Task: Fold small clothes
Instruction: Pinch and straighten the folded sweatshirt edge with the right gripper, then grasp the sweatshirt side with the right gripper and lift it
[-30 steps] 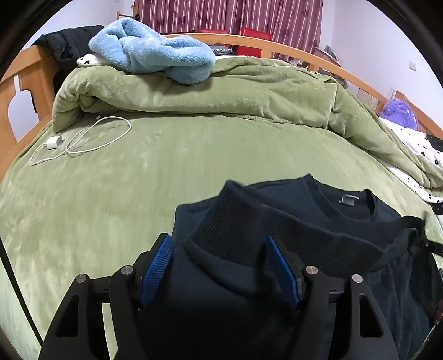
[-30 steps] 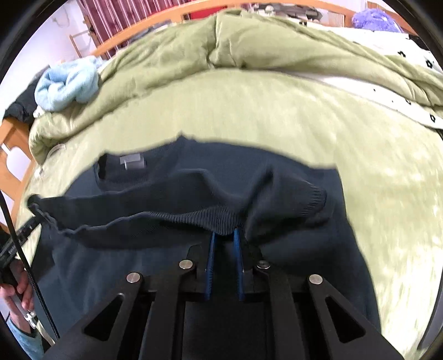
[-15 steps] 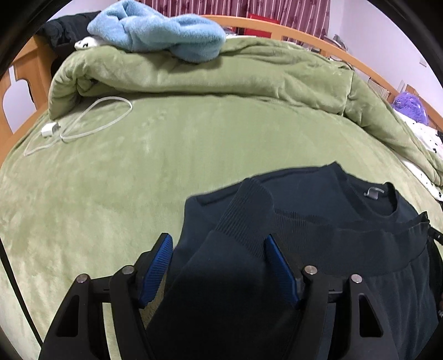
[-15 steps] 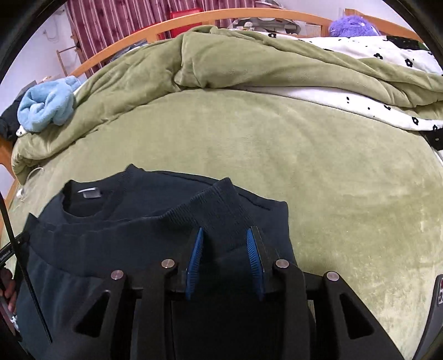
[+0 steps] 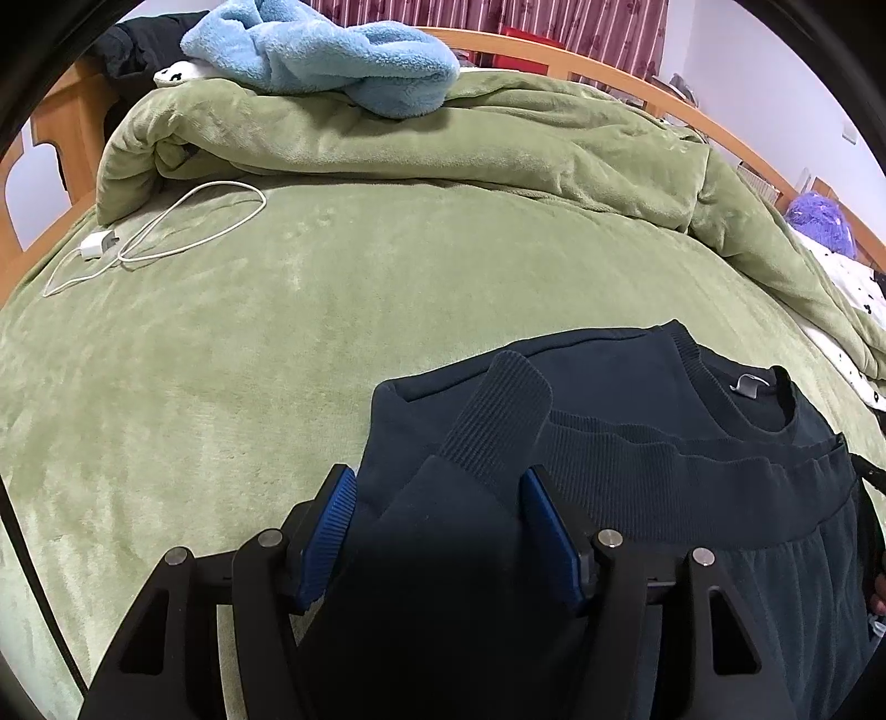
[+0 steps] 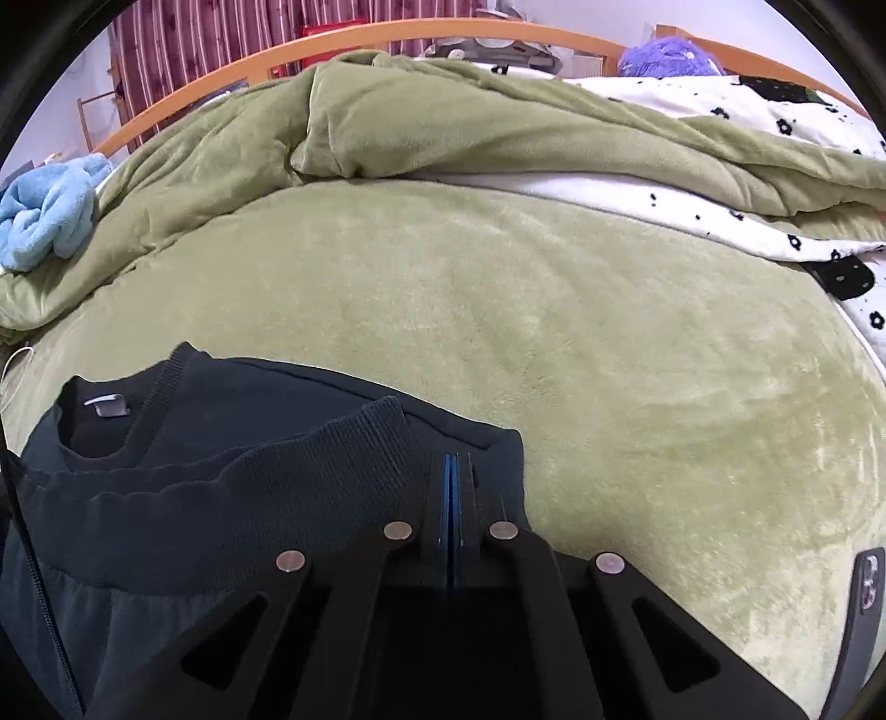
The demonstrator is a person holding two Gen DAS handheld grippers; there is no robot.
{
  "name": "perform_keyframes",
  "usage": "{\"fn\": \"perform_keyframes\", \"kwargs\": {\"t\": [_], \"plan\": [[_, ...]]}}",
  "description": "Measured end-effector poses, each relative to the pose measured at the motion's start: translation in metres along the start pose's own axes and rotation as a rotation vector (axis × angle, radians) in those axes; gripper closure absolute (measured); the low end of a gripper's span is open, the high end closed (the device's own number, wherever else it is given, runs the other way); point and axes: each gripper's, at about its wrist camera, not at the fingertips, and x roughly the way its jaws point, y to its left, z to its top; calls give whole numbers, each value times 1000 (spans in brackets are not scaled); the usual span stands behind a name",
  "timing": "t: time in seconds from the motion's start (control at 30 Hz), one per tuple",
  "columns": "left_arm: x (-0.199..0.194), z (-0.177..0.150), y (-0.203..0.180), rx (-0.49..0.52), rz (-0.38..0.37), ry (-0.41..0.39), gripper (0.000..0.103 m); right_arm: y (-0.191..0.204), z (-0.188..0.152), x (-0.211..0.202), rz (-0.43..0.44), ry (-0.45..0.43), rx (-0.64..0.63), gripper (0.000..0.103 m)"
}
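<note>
Nearest in the left wrist view, the left gripper (image 5: 440, 526) stands with its jaws wide apart, and a ribbed cuff (image 5: 498, 421) of the dark navy sweater (image 5: 637, 459) lies between the blue pads (image 5: 326, 526) without being pinched. The right wrist view shows the right gripper (image 6: 454, 498) with its jaws pressed together, nothing visibly caught between them, poised over the sweater's (image 6: 221, 487) right edge. The sweater lies folded on the near part of the bed (image 5: 277, 343), hem band turned up toward the collar, where a grey neck label (image 5: 747, 385) shows. Only the left view takes in the white charger and cable (image 5: 166, 235) at the far left. Only the right view shows the white flower-print sheet (image 6: 747, 221) at the far right. Both show the heaped green duvet (image 6: 443, 127) beyond, with a light blue fleece (image 5: 321, 50) on it.
</note>
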Motion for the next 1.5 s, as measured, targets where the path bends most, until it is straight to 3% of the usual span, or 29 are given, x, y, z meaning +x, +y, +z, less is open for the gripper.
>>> {"fn": "perform_keyframes", "kwargs": {"t": [0.07,0.2,0.23,0.6,0.8,1.03,1.1,1.27,1.4,1.5], "plan": [[-4,0,0,-1,6,4,41,3,-2,-12,-1,-10,4,97],[-19,0,5,-12,2,6,38,25,-16,-50,82,-26,-19,64],[-25,0,7,-14,-2,2,37,33,-20,-58,99,-28,-34,61],[-104,-4,56,-50,33,-72,31,165,-113,-130,272,0,-193,57],[-139,-13,100,-91,70,-130,22,253,-169,-171,341,-28,-425,51],[-157,-31,152,-167,86,-148,20,334,-229,-208,436,-79,-650,43],[-161,-34,161,-174,91,-152,20,351,-244,-210,418,-89,-702,39],[-174,-38,173,-170,82,-195,20,380,-274,-208,392,-95,-833,38],[-175,-43,187,-198,71,-191,20,404,-298,-193,223,-149,-950,38],[-171,-47,195,-212,69,-182,20,414,-302,-180,123,-189,-970,38]]}}
